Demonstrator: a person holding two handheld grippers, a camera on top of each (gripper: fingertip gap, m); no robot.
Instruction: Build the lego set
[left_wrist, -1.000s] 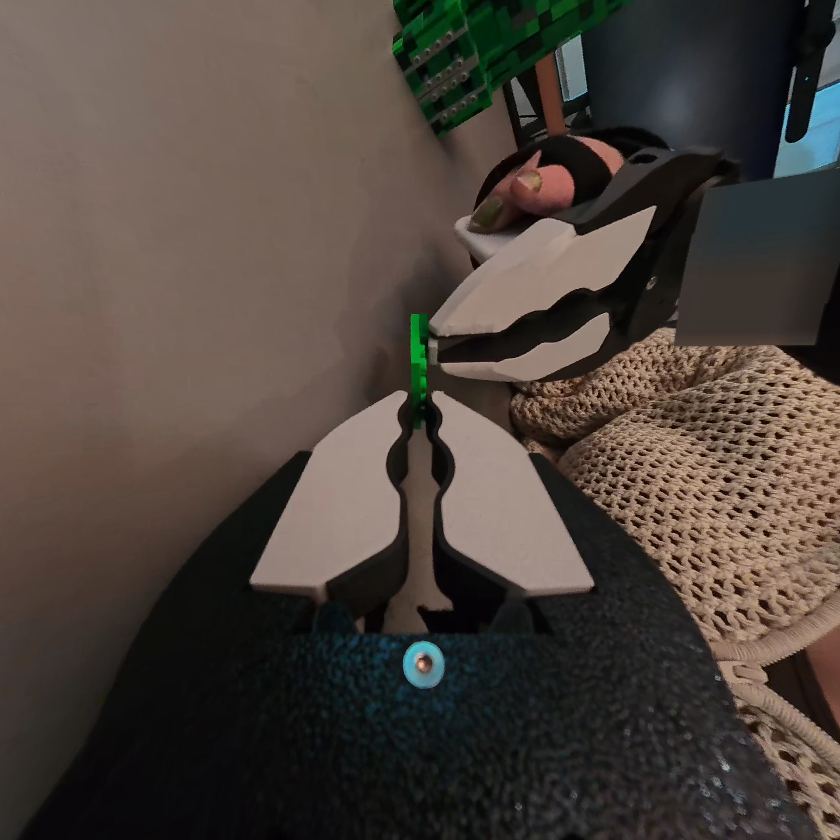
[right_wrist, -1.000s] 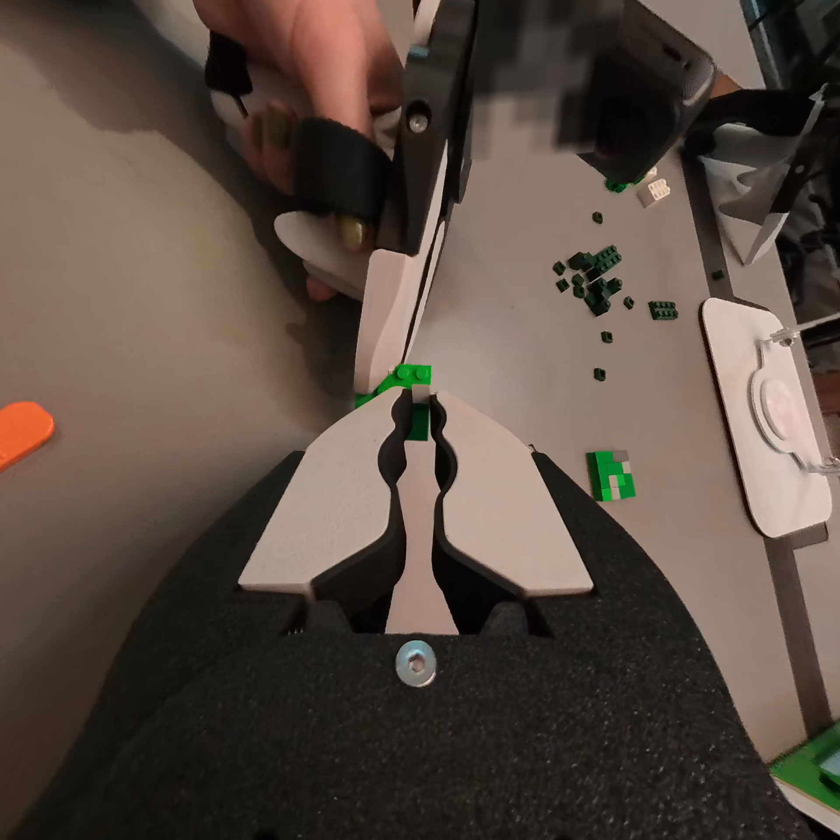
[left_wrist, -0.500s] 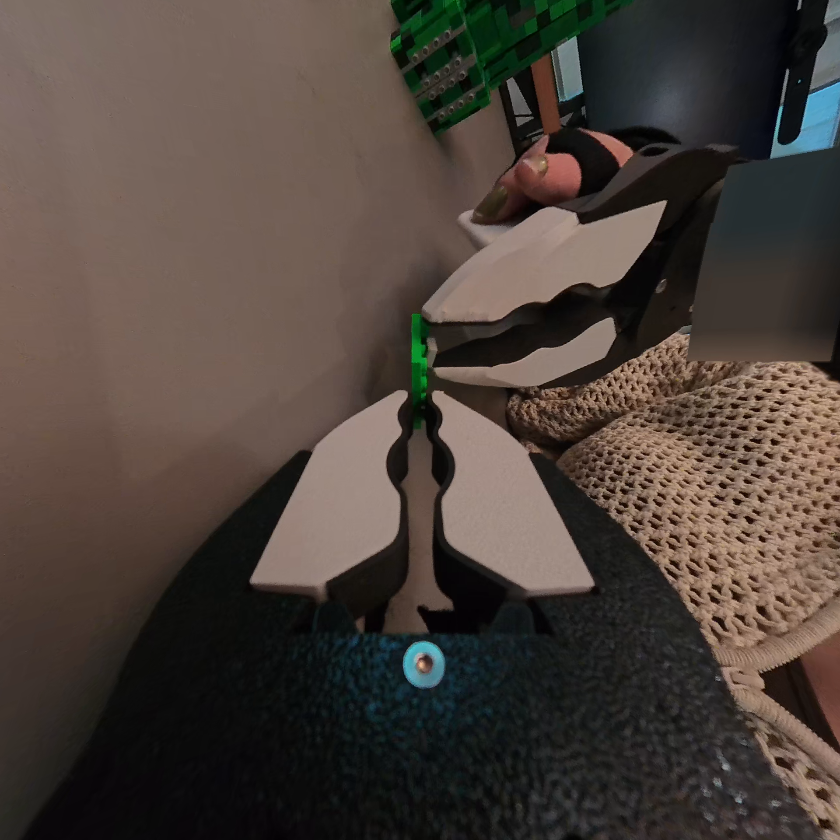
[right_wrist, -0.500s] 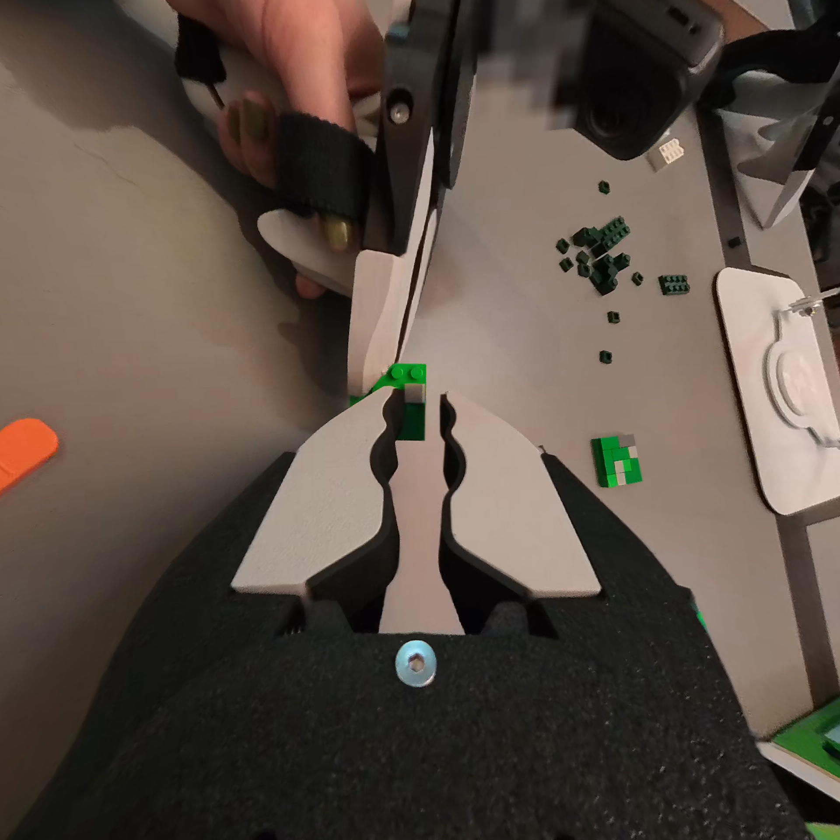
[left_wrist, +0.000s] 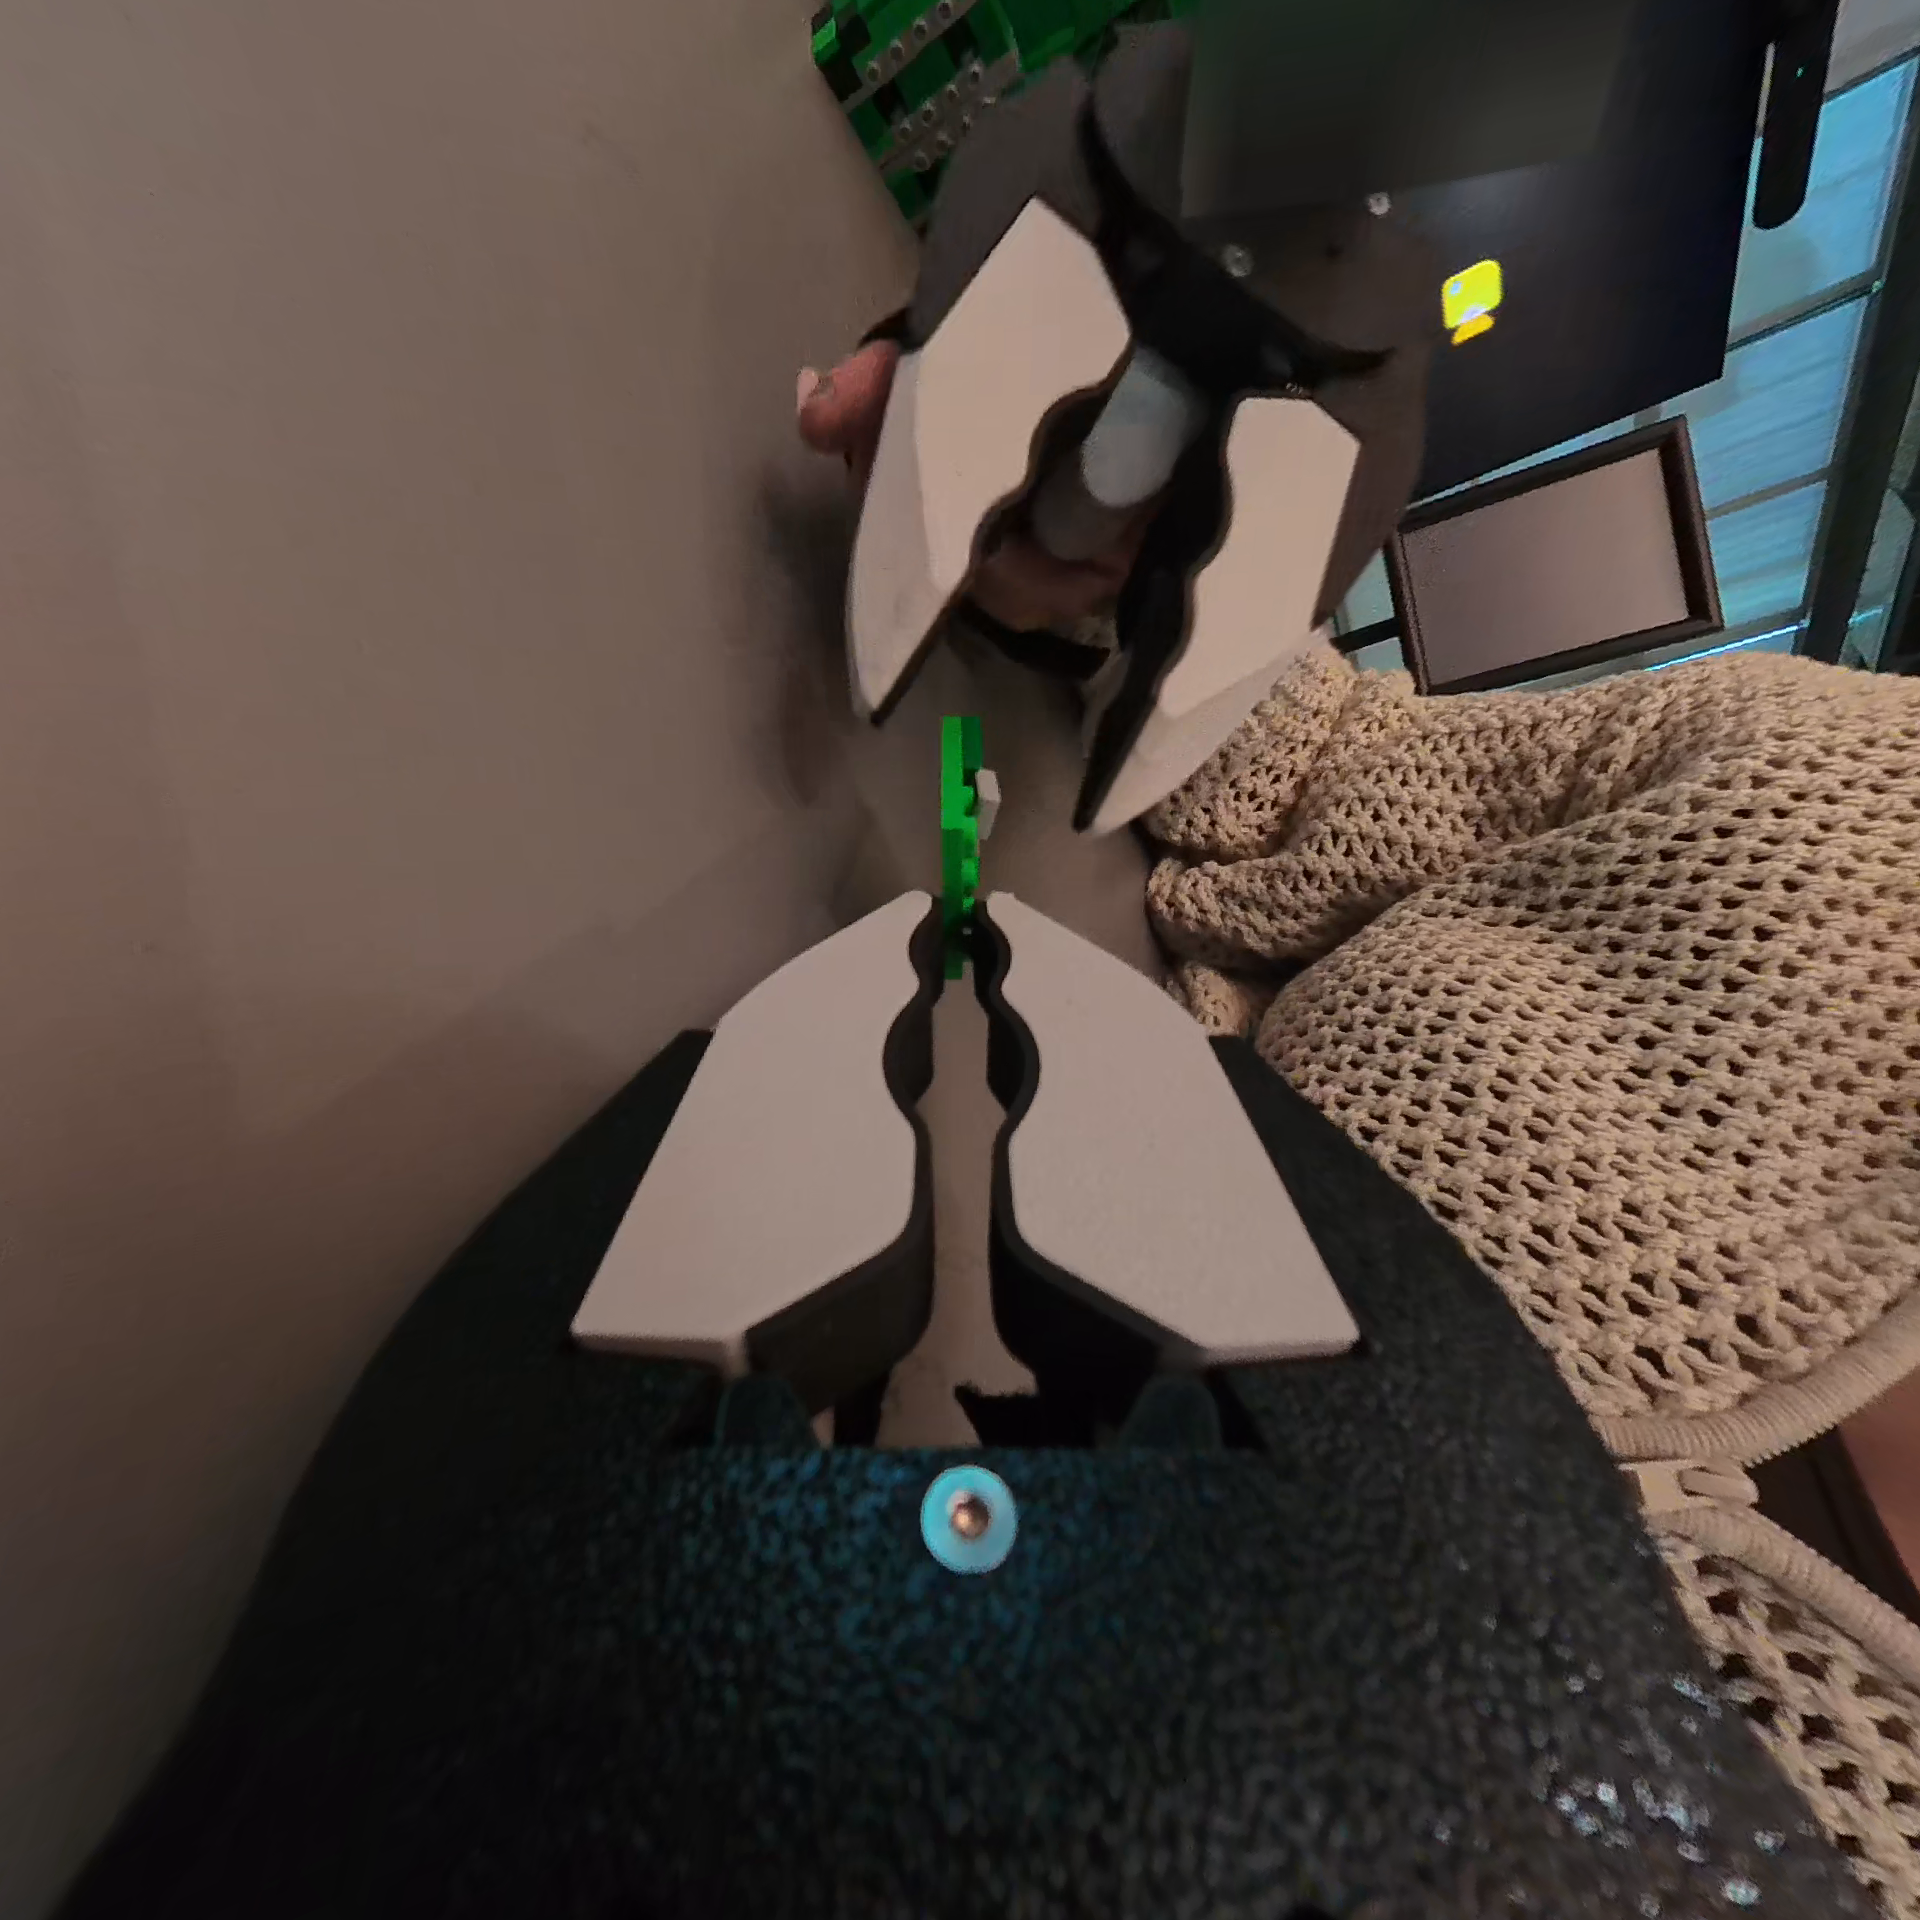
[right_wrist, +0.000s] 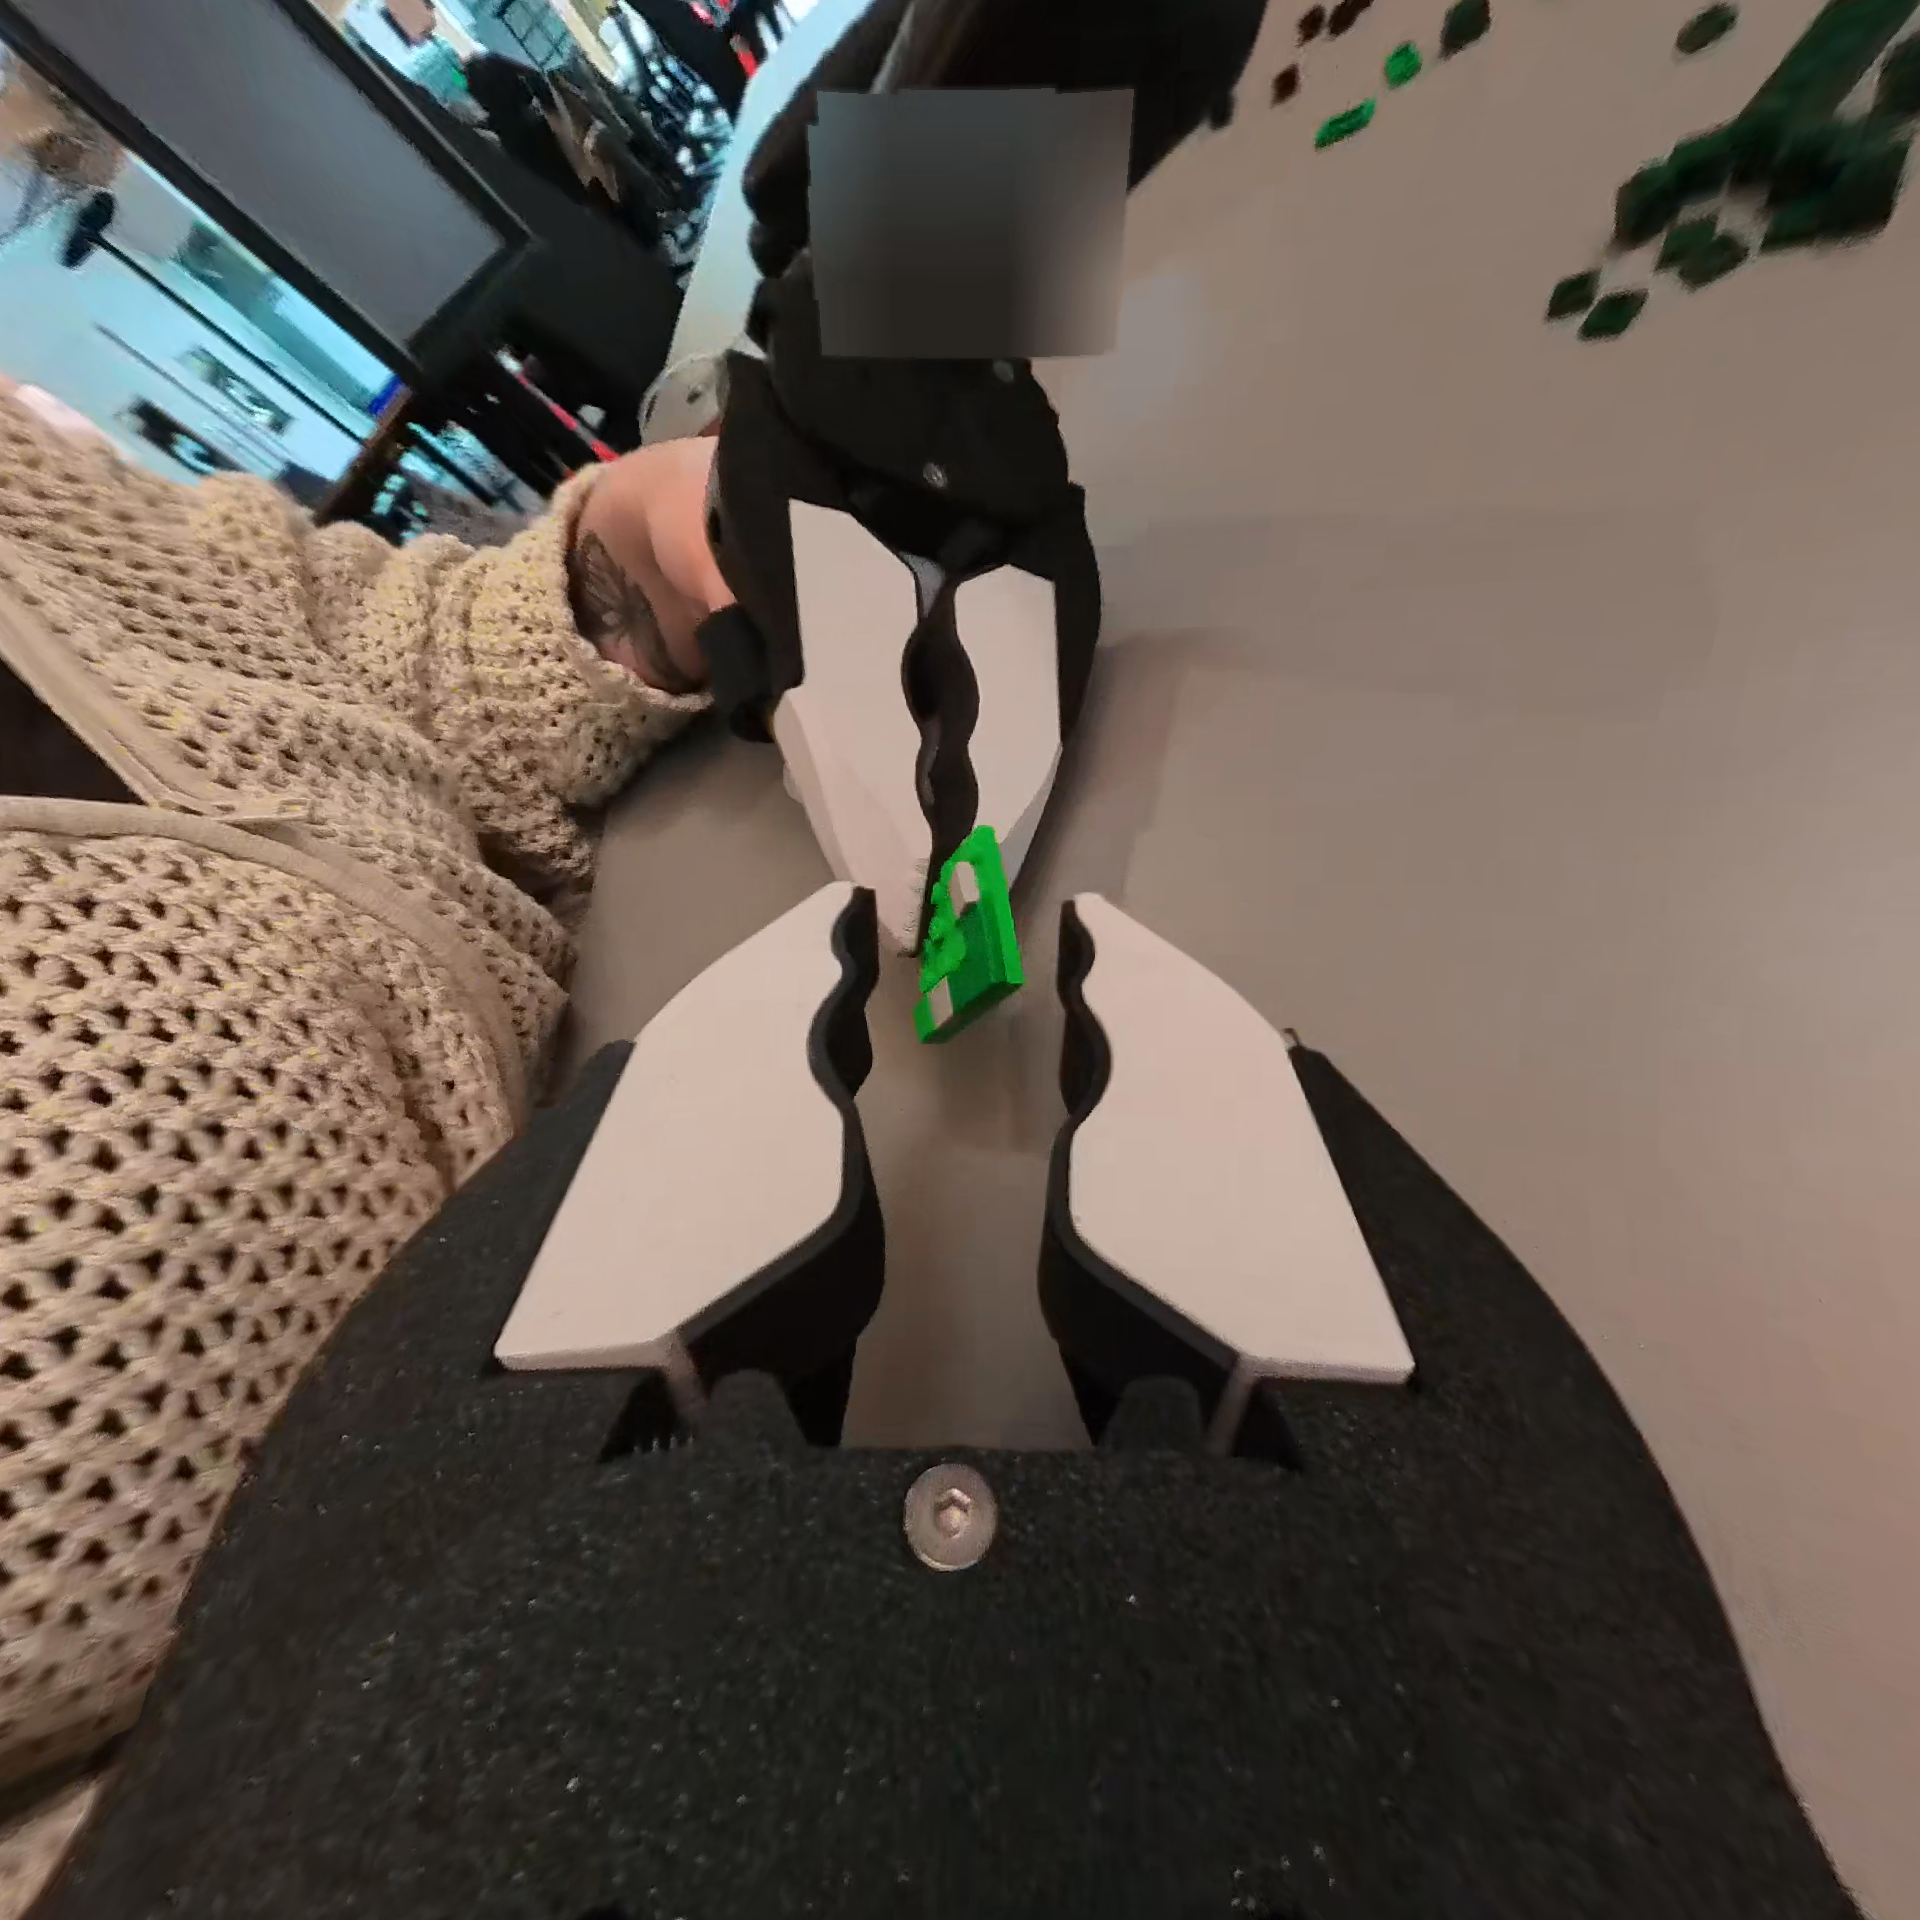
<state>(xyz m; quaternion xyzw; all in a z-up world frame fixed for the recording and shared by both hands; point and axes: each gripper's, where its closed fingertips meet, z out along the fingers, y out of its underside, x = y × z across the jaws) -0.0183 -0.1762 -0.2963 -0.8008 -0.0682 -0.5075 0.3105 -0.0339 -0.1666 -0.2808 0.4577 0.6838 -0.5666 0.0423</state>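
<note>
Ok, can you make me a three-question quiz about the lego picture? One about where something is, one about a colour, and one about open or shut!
1. Where is the bright green lego piece?
A. Lying flat on the table
B. Pinched at the tips of the left gripper
C. Pinched by the right gripper

2. What colour is the small brick stuck on its side?
A. White
B. Red
C. Blue

3. How are the fingers of the right gripper?
A. Shut tight
B. Hidden from view
C. Spread open

Answers:
1. B, the left wrist view shows the piece standing up between the left gripper's closed fingertips.
2. A, a little white brick sticks out from the green one.
3. C, the right wrist view shows a wide gap between its fingers, with nothing held.
</note>
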